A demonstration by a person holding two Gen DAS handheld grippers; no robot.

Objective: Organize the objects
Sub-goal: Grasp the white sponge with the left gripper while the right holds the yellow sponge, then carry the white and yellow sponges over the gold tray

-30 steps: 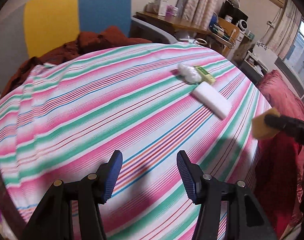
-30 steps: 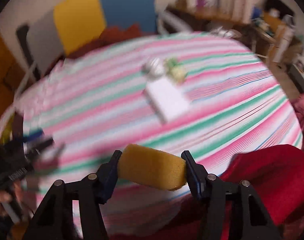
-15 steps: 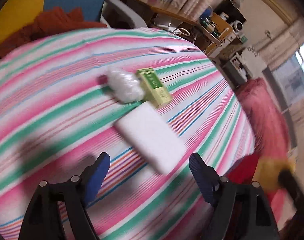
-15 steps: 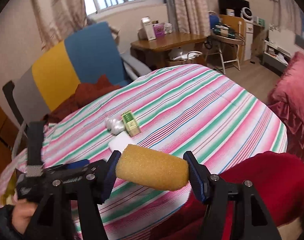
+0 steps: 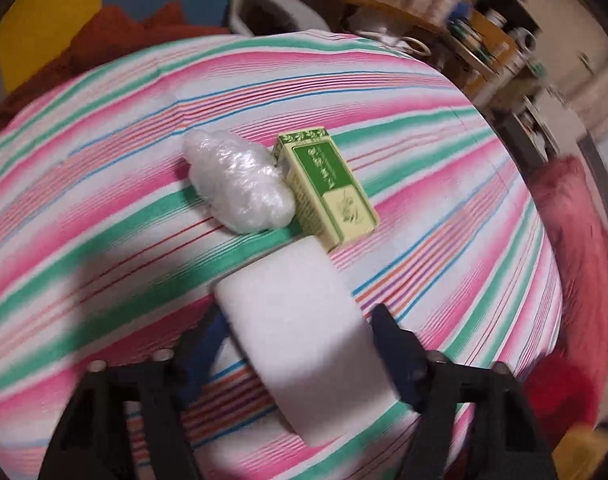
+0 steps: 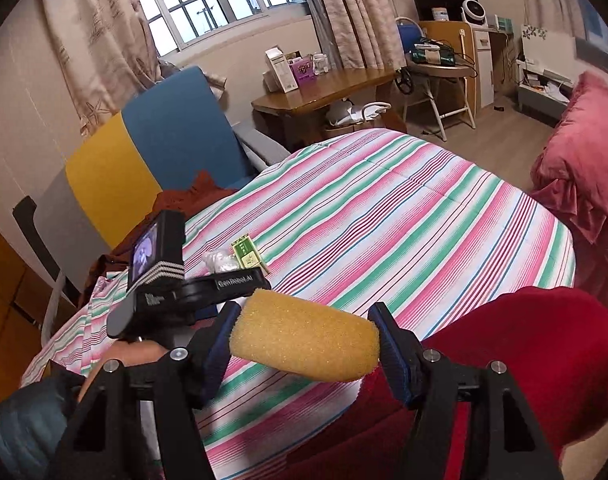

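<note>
White block (image 5: 300, 332) sits between the closing left tool's (image 5: 300, 344) pads; only the right view shows its tool (image 6: 304, 344) gripping yellow sponge (image 6: 304, 344)

Colours on the striped bed

The bedcover (image 5: 104, 184) is striped pink, green, white and blue. On it lie a white block (image 5: 304, 332), a pale green box (image 5: 328, 184) with a dark green panel, and a clear, whitish plastic bundle (image 5: 240, 188). The sponge (image 6: 304, 344) is mustard yellow, between blue-padded black fingers (image 6: 220, 344). The chair (image 6: 144, 148) is blue, yellow and grey; the blanket (image 6: 524, 360) red.
</note>
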